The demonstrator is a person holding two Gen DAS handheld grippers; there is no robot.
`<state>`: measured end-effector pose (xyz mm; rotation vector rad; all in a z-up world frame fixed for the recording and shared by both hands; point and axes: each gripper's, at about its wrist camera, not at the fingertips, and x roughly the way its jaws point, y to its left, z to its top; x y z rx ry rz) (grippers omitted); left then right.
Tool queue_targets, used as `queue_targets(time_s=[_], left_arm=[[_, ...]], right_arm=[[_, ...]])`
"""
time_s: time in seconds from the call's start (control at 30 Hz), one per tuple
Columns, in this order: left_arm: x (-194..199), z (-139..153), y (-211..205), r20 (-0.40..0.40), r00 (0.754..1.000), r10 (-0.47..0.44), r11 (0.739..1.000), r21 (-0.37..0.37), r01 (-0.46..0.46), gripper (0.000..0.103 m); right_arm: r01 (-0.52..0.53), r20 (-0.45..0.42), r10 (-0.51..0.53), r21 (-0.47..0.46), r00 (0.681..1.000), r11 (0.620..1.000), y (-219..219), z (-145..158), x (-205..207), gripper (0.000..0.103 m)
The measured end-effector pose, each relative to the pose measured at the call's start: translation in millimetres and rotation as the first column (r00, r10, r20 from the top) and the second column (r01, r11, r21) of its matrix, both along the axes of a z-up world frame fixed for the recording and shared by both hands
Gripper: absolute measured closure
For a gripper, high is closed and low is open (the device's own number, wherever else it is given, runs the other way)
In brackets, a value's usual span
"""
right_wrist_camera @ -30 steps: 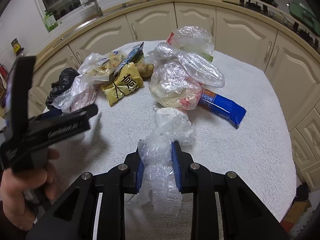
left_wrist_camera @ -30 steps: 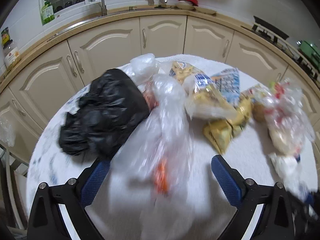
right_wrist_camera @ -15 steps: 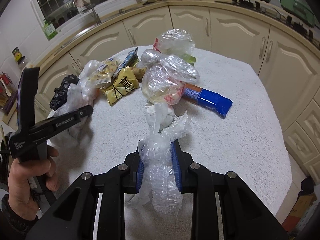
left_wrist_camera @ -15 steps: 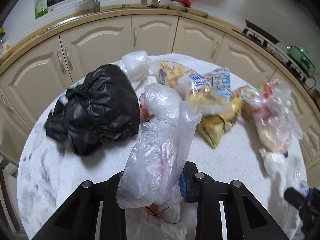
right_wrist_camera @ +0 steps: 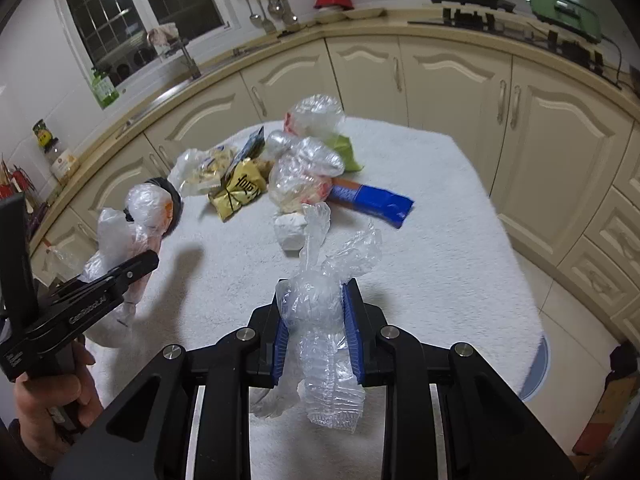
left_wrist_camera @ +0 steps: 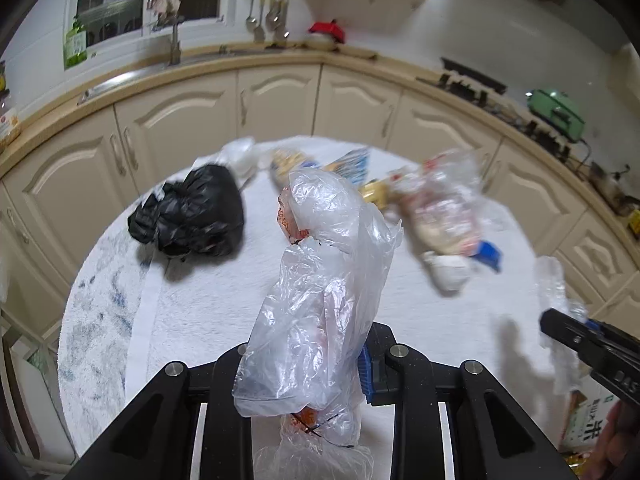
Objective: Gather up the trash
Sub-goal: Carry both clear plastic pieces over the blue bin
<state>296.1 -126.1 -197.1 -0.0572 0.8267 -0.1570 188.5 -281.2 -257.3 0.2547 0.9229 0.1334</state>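
Trash bags fill both closed jaws: left clear bag (left_wrist_camera: pixel 320 300) hides its pads; right crumpled plastic (right_wrist_camera: pixel 320 320).

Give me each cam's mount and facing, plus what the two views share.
Left wrist: on the left tongs, facing over the table toward the cabinets; its own black fingers clamp a clear bag; the right tongs show at right.
Right wrist: on the right tongs, facing the same way; its fingers clamp crumpled plastic; the left tongs and hand show at left.
Shared: table, black bag, blue wrapper, each other's tongs.
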Motion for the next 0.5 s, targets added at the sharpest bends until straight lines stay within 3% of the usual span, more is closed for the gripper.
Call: queue_targets(time_s=[0.23, 0.5], left_arm=[[-50, 35, -32, 0.093, 0.991, -0.099, 0.995, -0.016, 0.1, 0.079], [-59, 52, -97, 0.158, 0.955, -0.249, 0.966, -0.028, 0.257, 0.079]], right_arm=[[0.047, 0.075, -0.048, 0.018, 0.996, 0.999, -33, 28, -19, 0.078], [0.168, 0.141, -0.17, 0.028, 0.975, 0.985, -99, 53, -45, 0.078]])
